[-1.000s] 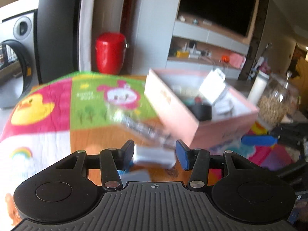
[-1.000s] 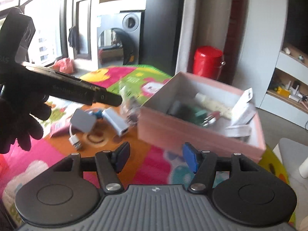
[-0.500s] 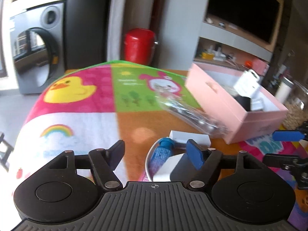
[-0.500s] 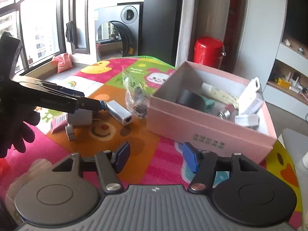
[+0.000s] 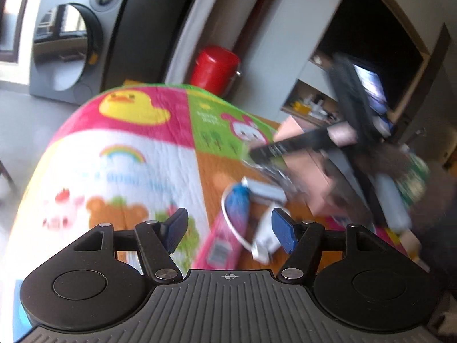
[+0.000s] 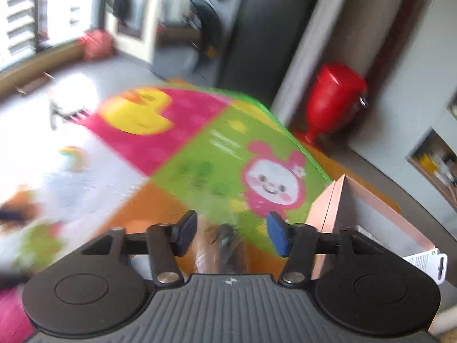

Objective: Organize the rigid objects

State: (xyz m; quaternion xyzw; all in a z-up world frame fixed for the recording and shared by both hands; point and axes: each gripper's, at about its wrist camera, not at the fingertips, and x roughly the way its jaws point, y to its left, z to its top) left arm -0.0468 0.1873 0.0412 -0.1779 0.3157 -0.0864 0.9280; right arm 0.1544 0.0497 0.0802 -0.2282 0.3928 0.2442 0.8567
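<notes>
My left gripper (image 5: 228,230) is open and empty above the colourful mat (image 5: 120,154). Just ahead of it lie a white adapter with cable (image 5: 264,243), a blue-capped item (image 5: 238,203), a silver adapter (image 5: 265,190) and a pink packet (image 5: 218,245). My right gripper (image 6: 231,235) is open, low over a clear plastic bag of small parts (image 6: 221,240) that lies between its fingers. In the left wrist view the right gripper's fingers (image 5: 288,148) reach over that bag (image 5: 271,168). The pink box (image 6: 360,211) stands at the right.
A red canister (image 5: 215,70) and a washing machine (image 5: 67,37) stand behind the mat. A white tag (image 6: 428,261) sticks out of the pink box. The mat's far edge drops off to grey floor. Both views are blurred by motion.
The right gripper has swung left and down over the clear bag. The left gripper has let go of the silver adapter, opened wider and drawn back left.
</notes>
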